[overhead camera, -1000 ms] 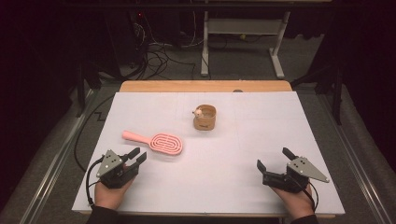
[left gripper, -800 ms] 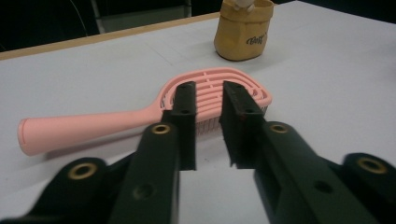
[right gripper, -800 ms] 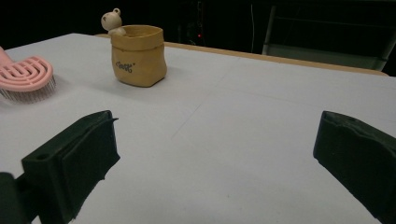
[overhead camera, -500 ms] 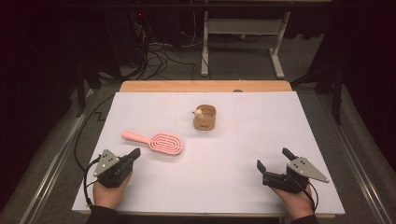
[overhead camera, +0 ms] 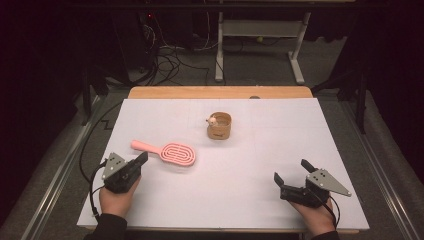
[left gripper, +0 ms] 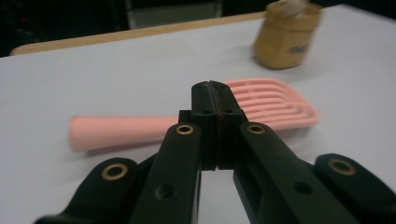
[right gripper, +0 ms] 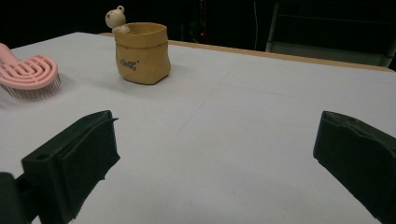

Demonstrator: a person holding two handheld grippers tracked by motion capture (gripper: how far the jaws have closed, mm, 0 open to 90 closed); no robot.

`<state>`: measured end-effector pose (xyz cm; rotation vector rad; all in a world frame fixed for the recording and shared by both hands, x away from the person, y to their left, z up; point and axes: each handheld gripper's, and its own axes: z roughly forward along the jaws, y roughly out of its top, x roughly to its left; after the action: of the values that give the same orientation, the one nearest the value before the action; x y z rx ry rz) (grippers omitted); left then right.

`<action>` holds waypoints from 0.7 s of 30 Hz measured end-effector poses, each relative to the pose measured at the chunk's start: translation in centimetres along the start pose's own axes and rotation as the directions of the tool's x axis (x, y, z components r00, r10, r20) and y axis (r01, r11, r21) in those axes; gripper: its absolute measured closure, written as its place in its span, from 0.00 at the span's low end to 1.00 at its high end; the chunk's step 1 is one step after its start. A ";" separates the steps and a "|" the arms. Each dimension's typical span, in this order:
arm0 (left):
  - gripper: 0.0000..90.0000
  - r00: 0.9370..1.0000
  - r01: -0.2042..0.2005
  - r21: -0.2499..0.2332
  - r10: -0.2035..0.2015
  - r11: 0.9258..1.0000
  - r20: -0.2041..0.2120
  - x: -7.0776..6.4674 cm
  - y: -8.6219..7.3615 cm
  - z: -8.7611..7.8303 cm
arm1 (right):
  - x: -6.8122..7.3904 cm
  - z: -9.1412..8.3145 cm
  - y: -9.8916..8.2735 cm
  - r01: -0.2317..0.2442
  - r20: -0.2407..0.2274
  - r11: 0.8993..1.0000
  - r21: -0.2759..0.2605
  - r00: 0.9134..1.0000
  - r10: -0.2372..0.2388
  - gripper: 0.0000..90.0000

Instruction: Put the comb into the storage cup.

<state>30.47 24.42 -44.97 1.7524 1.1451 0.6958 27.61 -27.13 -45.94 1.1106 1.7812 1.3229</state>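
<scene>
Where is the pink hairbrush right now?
In the high view the pink hairbrush lies flat on the white table, left of centre, just beyond the left gripper and nearer than the tan pot.

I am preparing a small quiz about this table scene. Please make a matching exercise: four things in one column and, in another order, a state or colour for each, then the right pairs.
Things:
1. hairbrush
2. cup
3. left hand-held gripper
4. right hand-held gripper

States or colours:
A. jaws wide open, nothing between them
B. pink, lying flat on the white sheet
C. tan, standing upright, with a small bear figure at its rim
D. jaws shut together, empty, near the brush handle

Pairs: 1-B, 2-C, 3-D, 4-A
</scene>
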 end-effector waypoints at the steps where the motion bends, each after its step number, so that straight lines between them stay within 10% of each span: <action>1: 0.98 1.000 -0.003 0.012 0.003 1.000 -0.013 0.2 0.3 0.6 | -0.1 0.1 0.0 -0.004 0.000 1.000 0.003 1.000 0.004 0.00; 9: 0.99 0.996 0.089 0.104 -0.087 0.991 -0.027 2.8 2.0 4.4 | -0.4 0.0 0.0 -0.007 0.004 1.000 0.000 1.000 0.007 0.00; 15: 0.99 0.998 0.045 0.238 -0.033 0.970 -0.052 3.4 2.5 7.0 | -0.3 0.1 -0.1 -0.005 0.002 1.000 0.001 1.000 0.005 0.00; 21: 0.99 0.999 0.038 0.272 -0.031 0.962 -0.031 3.3 2.5 7.5 | -0.2 0.0 0.0 -0.002 0.000 1.000 -0.003 1.000 0.002 0.00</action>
<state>38.94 24.18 -46.05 1.9511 1.3373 0.5611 27.71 -27.35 -45.93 1.1116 1.7782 1.3261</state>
